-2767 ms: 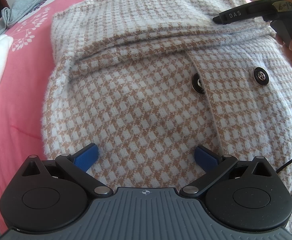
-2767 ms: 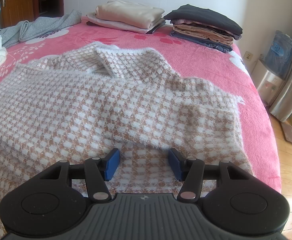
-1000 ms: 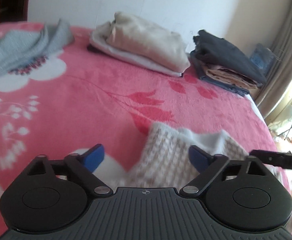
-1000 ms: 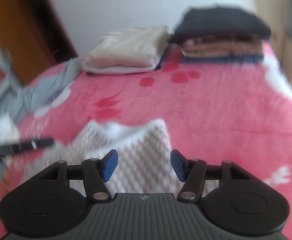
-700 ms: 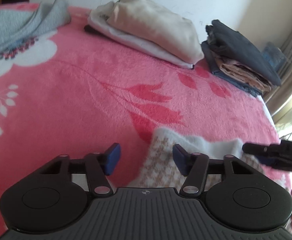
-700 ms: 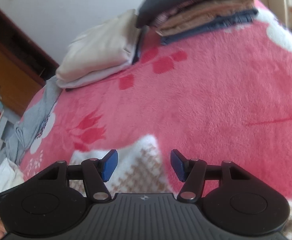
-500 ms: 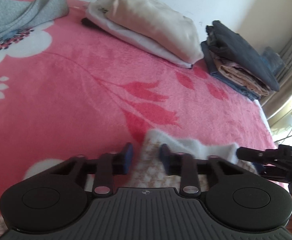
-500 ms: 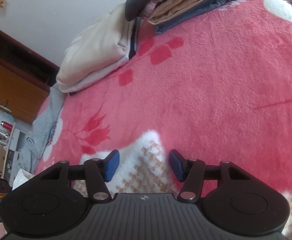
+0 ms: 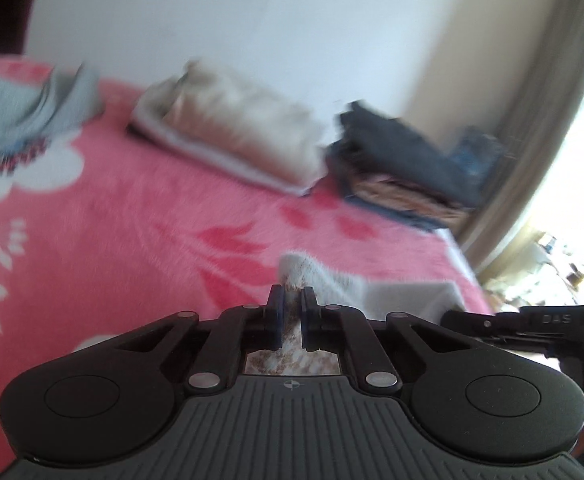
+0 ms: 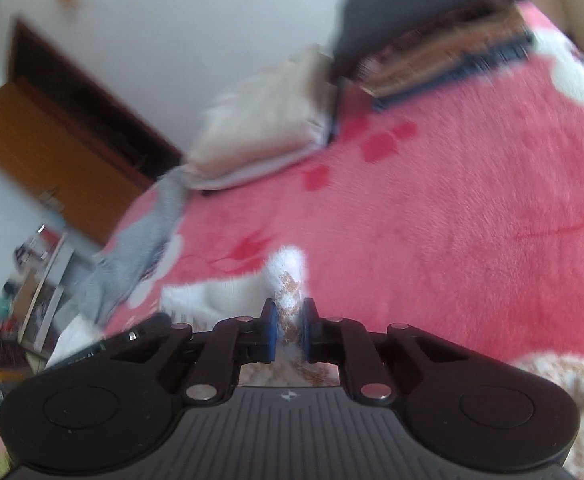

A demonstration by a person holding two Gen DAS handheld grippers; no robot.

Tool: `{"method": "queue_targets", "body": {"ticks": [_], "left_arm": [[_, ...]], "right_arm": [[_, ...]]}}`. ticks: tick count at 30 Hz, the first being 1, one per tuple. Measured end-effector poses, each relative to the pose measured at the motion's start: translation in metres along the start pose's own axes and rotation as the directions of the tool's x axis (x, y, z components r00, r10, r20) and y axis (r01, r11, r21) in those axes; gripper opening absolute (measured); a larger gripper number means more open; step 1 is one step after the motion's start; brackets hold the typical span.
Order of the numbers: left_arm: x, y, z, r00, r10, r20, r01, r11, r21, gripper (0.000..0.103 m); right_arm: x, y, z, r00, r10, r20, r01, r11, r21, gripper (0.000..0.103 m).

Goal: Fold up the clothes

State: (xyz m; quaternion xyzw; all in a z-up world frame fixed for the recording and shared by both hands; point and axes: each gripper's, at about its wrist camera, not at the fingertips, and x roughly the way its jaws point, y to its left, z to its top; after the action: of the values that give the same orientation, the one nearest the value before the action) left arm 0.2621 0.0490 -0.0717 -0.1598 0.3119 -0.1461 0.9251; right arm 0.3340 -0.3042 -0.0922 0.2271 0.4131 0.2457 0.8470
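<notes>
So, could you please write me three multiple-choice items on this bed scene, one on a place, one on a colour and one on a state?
1. Where does the dark pile of folded clothes lie relative to the cream pile in the left wrist view?
A. To its right
B. To its left
C. On top of it

2. What colour is the blanket on the bed?
A. Green with stripes
B. Pink with white and red flowers
C. Plain grey

3. What lies between the pads of the left hand-held gripper?
A. Nothing
B. A grey garment
C. An edge of the checked coat

Answers: 1 A, the dark pile sits toward the curtain, right of the cream one. 2 B, pink fleece with flower prints fills both views. 3 C, the brown-and-white fabric runs between the nearly closed pads.
</notes>
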Motion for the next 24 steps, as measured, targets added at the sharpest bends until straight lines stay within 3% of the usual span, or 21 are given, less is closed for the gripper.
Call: {"method": "queue_targets", "body": {"ticks": [2, 5, 8, 11, 12, 15, 16, 19, 20, 22, 23, 24], "left_arm": [[-0.03, -0.008, -0.006, 0.999, -0.051, 0.007, 0.05, 0.995, 0.081, 0.006], [-0.075, -0.021, -0.03, 0.994, -0.105, -0.013, 0.105, 0.961, 0.255, 0.006], [-0.103, -0.028, -0.072, 0.987, -0.122, -0.108, 0.156, 0.899, 0.41, 0.006], [-0.101, -0.03, -0.12, 0.963, -0.045, -0.266, 0.177, 0.847, 0.5, 0.007], [-0.097, -0.029, -0.132, 0.959, -0.009, -0.285, 0.161, 0.842, 0.515, 0.008], [-0.1, -0.018, -0.139, 0.967, 0.0, -0.254, 0.118, 0.886, 0.449, 0.008], [-0.102, -0.014, -0.137, 0.969, -0.006, -0.247, 0.111, 0.903, 0.415, 0.01], [-0.111, 0.005, -0.124, 0.978, -0.015, -0.209, 0.078, 0.952, 0.296, 0.016], [-0.114, 0.011, -0.119, 0.98, -0.014, -0.198, 0.065, 0.966, 0.251, 0.019], [-0.114, 0.026, -0.106, 0.984, -0.013, -0.175, 0.036, 0.991, 0.126, 0.029], [-0.113, 0.034, -0.098, 0.986, -0.014, -0.164, 0.023, 0.998, 0.052, 0.033], [-0.11, 0.041, -0.091, 0.988, -0.017, -0.151, 0.012, 0.999, -0.029, 0.039]], "right_arm": [[-0.025, 0.022, -0.015, 1.0, -0.01, 0.017, 0.012, 0.987, -0.159, 0.013], [-0.061, 0.055, -0.046, 0.999, -0.015, 0.034, 0.028, 0.913, -0.407, 0.013], [-0.09, 0.079, -0.098, 0.998, -0.047, 0.03, 0.055, 0.787, -0.615, 0.014], [-0.085, 0.087, -0.153, 0.987, -0.16, 0.003, 0.108, 0.651, -0.752, 0.017], [-0.076, 0.088, -0.171, 0.977, -0.213, 0.0, 0.13, 0.598, -0.791, 0.019], [-0.048, 0.093, -0.214, 0.933, -0.354, 0.067, 0.216, 0.4, -0.891, 0.019], [-0.047, 0.095, -0.219, 0.927, -0.361, 0.098, 0.238, 0.368, -0.899, 0.019], [-0.057, 0.101, -0.215, 0.916, -0.381, 0.124, 0.278, 0.381, -0.882, 0.02], [-0.065, 0.1, -0.21, 0.918, -0.376, 0.124, 0.284, 0.406, -0.868, 0.021], [-0.081, 0.097, -0.201, 0.922, -0.367, 0.125, 0.302, 0.475, -0.827, 0.023], [-0.091, 0.094, -0.193, 0.926, -0.357, 0.125, 0.312, 0.532, -0.787, 0.024], [-0.101, 0.089, -0.184, 0.935, -0.333, 0.125, 0.315, 0.613, -0.725, 0.024]]}}
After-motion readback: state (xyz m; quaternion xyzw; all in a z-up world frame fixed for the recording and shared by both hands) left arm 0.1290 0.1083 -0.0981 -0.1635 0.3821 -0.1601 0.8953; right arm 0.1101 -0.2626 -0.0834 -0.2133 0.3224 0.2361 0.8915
